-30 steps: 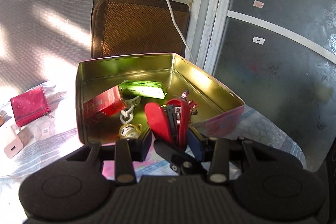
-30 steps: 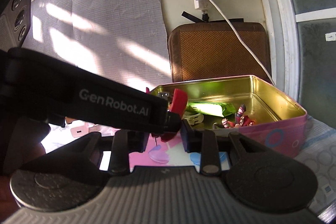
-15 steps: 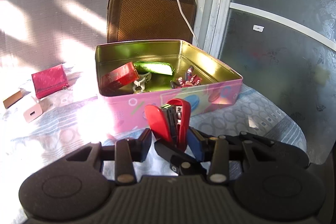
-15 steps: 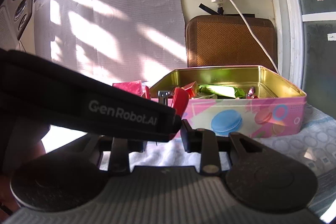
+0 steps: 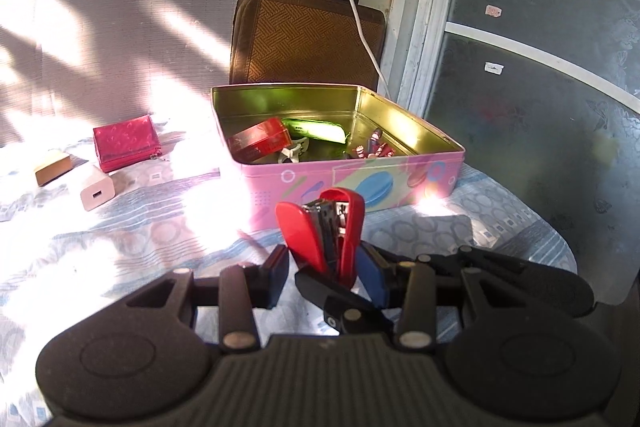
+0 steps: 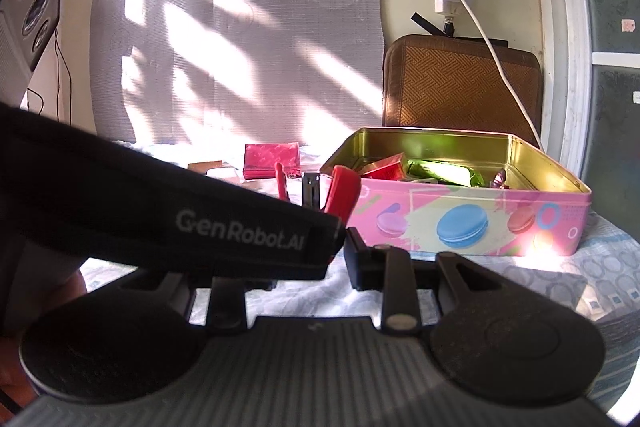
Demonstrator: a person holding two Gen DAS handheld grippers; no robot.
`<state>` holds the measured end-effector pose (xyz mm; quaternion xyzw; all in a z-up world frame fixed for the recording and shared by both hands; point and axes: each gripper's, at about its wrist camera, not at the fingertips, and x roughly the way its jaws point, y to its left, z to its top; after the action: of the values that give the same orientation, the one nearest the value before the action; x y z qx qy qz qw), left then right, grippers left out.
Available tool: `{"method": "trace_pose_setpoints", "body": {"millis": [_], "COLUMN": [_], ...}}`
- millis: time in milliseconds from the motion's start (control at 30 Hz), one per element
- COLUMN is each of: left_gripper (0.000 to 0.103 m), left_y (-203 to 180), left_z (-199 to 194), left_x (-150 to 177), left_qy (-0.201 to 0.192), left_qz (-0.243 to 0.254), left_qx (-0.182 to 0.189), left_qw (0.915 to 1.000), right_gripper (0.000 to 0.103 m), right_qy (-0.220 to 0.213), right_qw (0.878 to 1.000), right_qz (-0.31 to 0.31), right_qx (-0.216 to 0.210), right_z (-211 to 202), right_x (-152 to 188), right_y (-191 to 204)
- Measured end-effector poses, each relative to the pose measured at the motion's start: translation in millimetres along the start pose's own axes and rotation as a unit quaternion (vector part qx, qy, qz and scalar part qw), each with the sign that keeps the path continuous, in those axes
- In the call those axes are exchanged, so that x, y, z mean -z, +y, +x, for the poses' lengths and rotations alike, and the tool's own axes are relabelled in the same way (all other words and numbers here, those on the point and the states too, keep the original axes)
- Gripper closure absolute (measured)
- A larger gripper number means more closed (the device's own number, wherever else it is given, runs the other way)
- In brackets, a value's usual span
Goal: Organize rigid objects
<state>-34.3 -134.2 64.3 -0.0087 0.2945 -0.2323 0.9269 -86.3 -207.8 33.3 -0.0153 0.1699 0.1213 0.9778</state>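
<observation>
- Pulled back from the pink tin (image 5: 352, 175), the left gripper (image 5: 322, 273) stays clamped on the red stapler (image 5: 322, 227), upright above the patterned counter (image 5: 120, 239).
- Right view: right gripper (image 6: 304, 259) partly hidden behind the left; cannot tell its state.

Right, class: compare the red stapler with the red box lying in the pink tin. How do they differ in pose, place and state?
The red stapler stands upright with its arms splayed open; the red box lies flat and closed. The stapler is clamped in the left gripper, outside and in front of the pink tin; the box rests inside the tin, untouched. The stapler shows dark metal inside; the box is plain-faced. Both are red and rigid.
</observation>
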Motion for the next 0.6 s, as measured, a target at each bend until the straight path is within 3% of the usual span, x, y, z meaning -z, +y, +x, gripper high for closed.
{"method": "trace_pose_setpoints", "body": {"millis": [133, 267, 500, 567, 600], "left_gripper": [0.064, 0.050, 0.044, 0.044, 0.044], "left_y": [22, 46, 113, 133, 146], "left_z": [3, 6, 9, 5, 3], "left_x": [8, 17, 25, 24, 23], "left_qy": [0.015, 0.019, 0.021, 0.011, 0.004], "left_qz": [-0.023, -0.041, -0.116, -0.132, -0.140], "left_qx": [0.000, -0.014, -0.013, -0.023, -0.035], "left_qw": [0.9996, 0.9989, 0.9930, 0.9909, 0.9896], "right_gripper": [0.068, 0.068, 0.069, 0.067, 0.061], "right_qy": [0.028, 0.074, 0.130, 0.131, 0.132], "right_qw": [1.000, 0.997, 0.991, 0.991, 0.991], "right_qz": [-0.008, -0.008, -0.008, -0.010, -0.013], "right_qx": [-0.008, -0.021, -0.025, -0.017, -0.015], "right_z": [13, 34, 79, 89, 91], "right_x": [4, 10, 6, 5, 4], "right_y": [14, 25, 48, 54, 56]}}
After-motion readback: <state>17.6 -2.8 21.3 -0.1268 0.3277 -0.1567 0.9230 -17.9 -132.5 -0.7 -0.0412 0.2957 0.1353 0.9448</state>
